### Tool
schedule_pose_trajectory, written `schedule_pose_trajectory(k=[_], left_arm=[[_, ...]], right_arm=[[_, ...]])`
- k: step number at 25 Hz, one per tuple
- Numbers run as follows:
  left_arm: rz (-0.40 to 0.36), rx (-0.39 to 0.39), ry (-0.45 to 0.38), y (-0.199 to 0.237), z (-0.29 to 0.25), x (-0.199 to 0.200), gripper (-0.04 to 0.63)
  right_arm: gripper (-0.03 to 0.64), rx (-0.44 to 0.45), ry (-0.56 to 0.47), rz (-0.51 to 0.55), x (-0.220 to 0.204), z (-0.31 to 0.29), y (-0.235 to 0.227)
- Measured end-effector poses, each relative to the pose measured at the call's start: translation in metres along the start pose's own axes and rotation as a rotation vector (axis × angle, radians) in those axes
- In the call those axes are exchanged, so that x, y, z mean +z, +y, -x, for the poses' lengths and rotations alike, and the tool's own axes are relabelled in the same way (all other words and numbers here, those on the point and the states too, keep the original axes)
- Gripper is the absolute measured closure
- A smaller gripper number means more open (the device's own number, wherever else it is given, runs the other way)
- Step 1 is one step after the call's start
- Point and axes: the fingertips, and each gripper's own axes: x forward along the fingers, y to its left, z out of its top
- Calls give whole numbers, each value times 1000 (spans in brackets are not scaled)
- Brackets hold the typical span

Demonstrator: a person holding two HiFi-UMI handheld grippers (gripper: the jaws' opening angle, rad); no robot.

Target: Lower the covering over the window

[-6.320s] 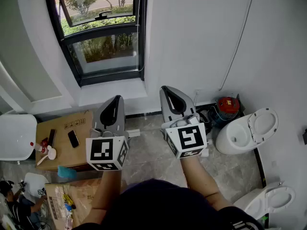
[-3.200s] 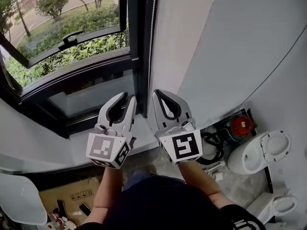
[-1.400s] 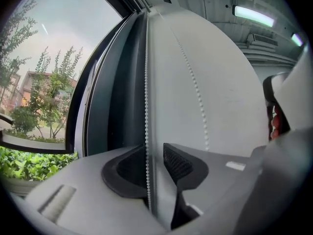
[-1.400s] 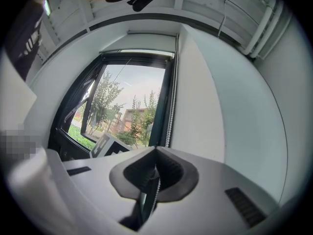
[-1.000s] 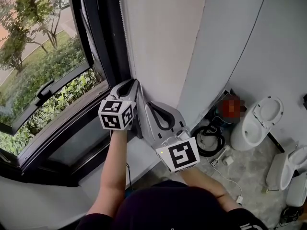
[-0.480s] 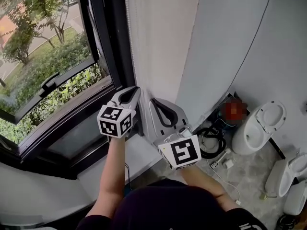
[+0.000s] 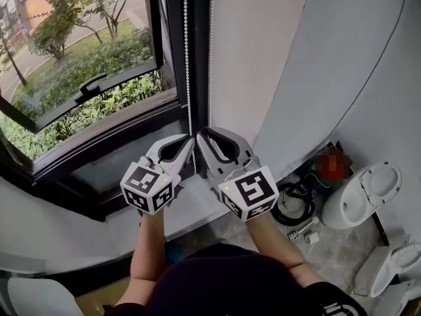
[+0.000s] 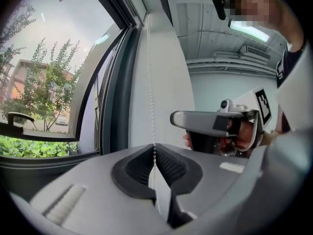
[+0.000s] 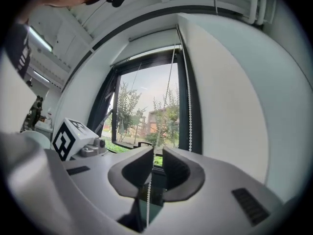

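Two white bead chains hang beside the dark window frame [image 7: 174, 51]: the left chain [image 7: 186, 58] and the right chain [image 7: 209, 51]. My left gripper [image 7: 189, 141] is shut on the left chain [image 8: 149, 82], whose beads are pinched between its pads [image 8: 154, 150]. Close to its right, my right gripper [image 7: 202, 135] stands slightly open. A chain strand [image 9: 148, 190] runs down through the gap in my right gripper [image 9: 157, 153] without the pads pressing on it. Another strand [image 9: 189, 106] hangs free to its right. A white blind casing [image 9: 151, 53] sits at the window's top.
The bottom-hinged sash [image 7: 92, 84] is tilted open, with greenery outside. A white sill [image 7: 197, 206] lies under the grippers. On the floor to the right are a coiled black cable [image 7: 293, 206], a toilet bowl [image 7: 365, 193] and a second one [image 7: 401, 259].
My left gripper has come down along the chain and now sits level with the right one. The two grippers are closer together, tips nearly touching. The head view has swung toward the window.
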Motion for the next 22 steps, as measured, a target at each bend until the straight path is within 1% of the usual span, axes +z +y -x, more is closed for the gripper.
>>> schedule_pose_trajectory(k=[2,4,8,10,14,20,22], left_arm=[[0,16,-10,-6,14,2,572],[8,24,-19,-12,25,3,572],[6,35,-24,-19,40,5,571],[1,39,-22,-22,47,6,572],[7,35,-33,-29,52,7,571],[58,-5,-51,-39,48,1,571],[58,-12,-46,-42,45,-2,571]], right_arm=[[593,54,-18,-19,7,-4,11],[567,101,-35,-35,15,-6,22],[565,156,-63,-66,30,-11,37],[565,168,-62,-75,33,-13,41],[592,180,-41,-73,34,-12,44],[595,174,-18,-53,27,-3,42],[595,167,-14,-57,24,0,40]])
